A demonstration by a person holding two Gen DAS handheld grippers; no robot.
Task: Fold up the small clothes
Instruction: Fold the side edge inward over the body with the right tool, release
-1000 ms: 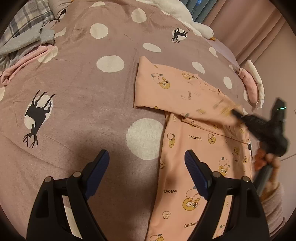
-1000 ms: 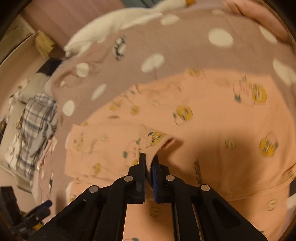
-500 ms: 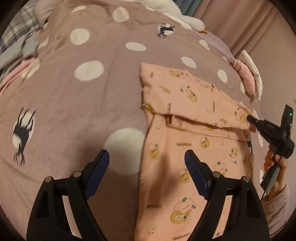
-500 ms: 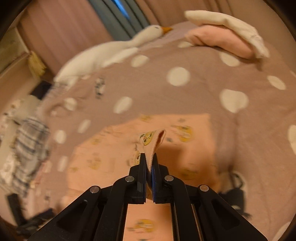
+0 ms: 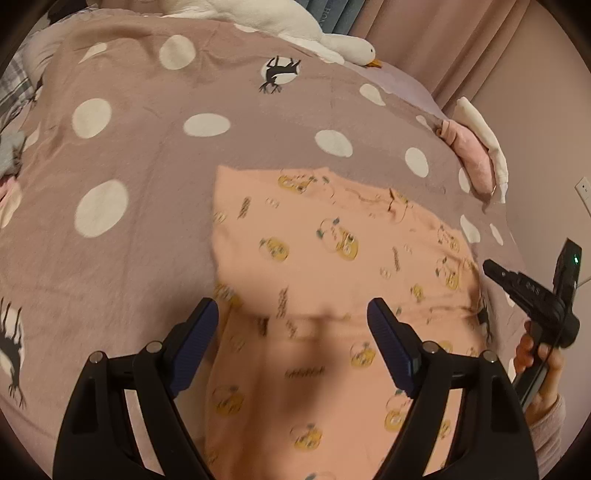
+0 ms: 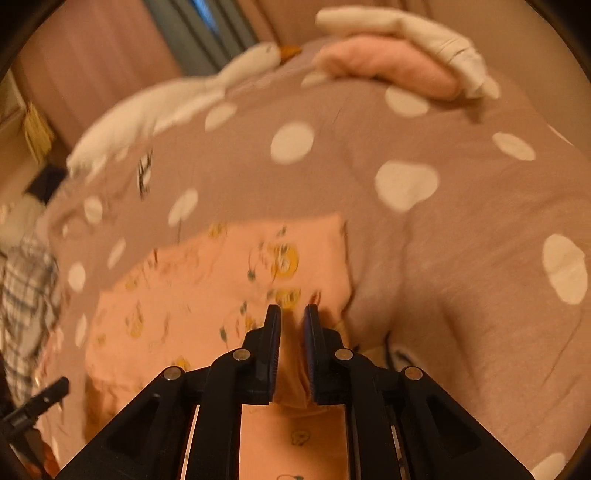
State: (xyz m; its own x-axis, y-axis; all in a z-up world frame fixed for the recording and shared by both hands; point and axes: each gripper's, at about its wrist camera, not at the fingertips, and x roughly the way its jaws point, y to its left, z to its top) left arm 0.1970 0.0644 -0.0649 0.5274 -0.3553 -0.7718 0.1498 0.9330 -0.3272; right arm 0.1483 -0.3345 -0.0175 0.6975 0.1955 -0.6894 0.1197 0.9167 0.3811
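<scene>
A peach cartoon-print garment lies on the spotted mauve bedspread, its far part folded over so it forms a compact block. My left gripper is open and empty, hovering over the garment's near left part. My right gripper shows at the garment's right edge in the left wrist view. In the right wrist view its jaws stand slightly apart just above the garment, with no cloth between them.
A white goose plush lies at the far edge of the bed. A pink and cream folded pile sits at the far right. Plaid and grey clothes lie at the left edge. Curtains hang behind.
My right gripper carried the sleeve across to the right, laid it down and let go; its jaws have parted. My left gripper moved right over the garment.
</scene>
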